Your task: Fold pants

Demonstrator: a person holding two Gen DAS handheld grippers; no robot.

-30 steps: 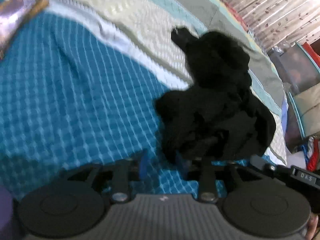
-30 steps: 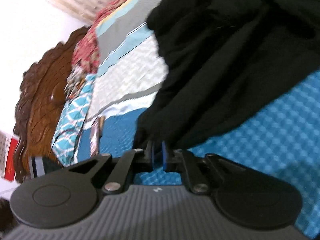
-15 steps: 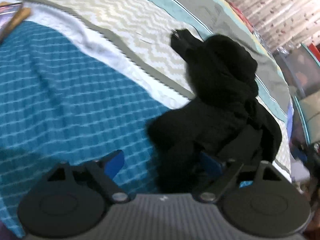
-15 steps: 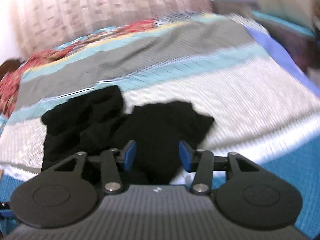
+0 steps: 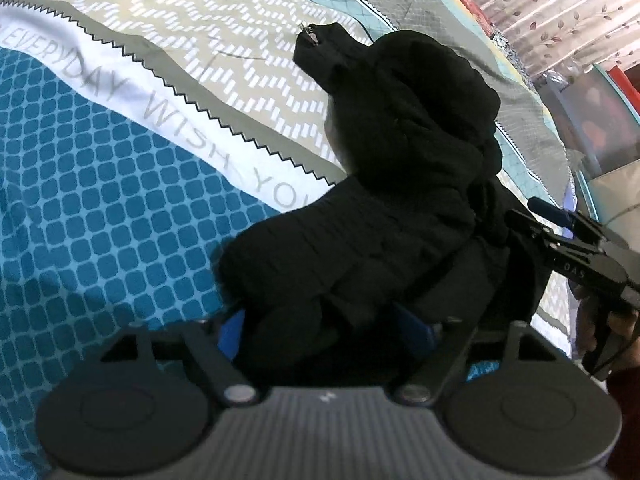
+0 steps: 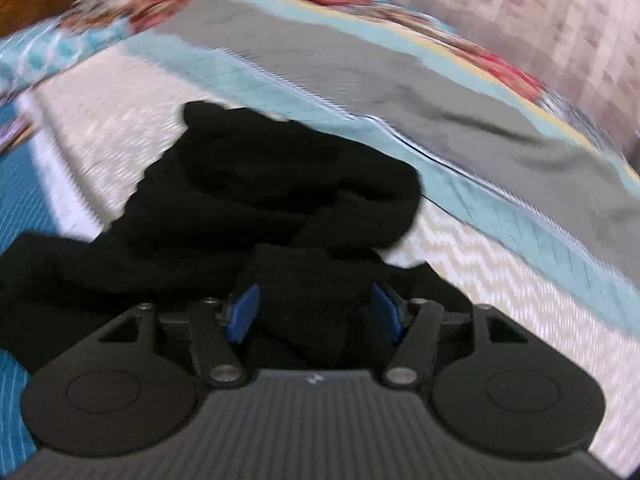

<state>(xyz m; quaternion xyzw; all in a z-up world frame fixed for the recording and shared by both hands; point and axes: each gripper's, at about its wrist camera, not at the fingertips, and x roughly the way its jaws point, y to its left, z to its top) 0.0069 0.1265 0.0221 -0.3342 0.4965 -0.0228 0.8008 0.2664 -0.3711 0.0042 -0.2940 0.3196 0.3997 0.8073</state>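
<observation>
Black pants (image 5: 400, 184), soft and matte, bunched in a lumpy heap at the centre and right of the left wrist view, lying on the bedspread (image 5: 120, 208). Small metal fastener glinting at the topmost tip of the heap, upper middle of the frame. Printed cotton bedspread in bands: teal grid of rounded squares at lower left, a white strip with grey lettering and zigzag edges, beige with white dashes above, then pale aqua and grey toward the upper right. Left gripper (image 5: 326, 330) at the bottom centre, jaws apart, blue pads on either side of a thick fold of the black cloth. Right gripper (image 5: 560, 236) at the right edge of that view, black and angular, reaching into the heap. Right wrist view blurred: right gripper (image 6: 316, 312) at the bottom centre, jaws apart, blue pads flanking a hump of the pants (image 6: 260, 200). Leaf-patterned curtain (image 5: 560, 12) at the upper right.
</observation>
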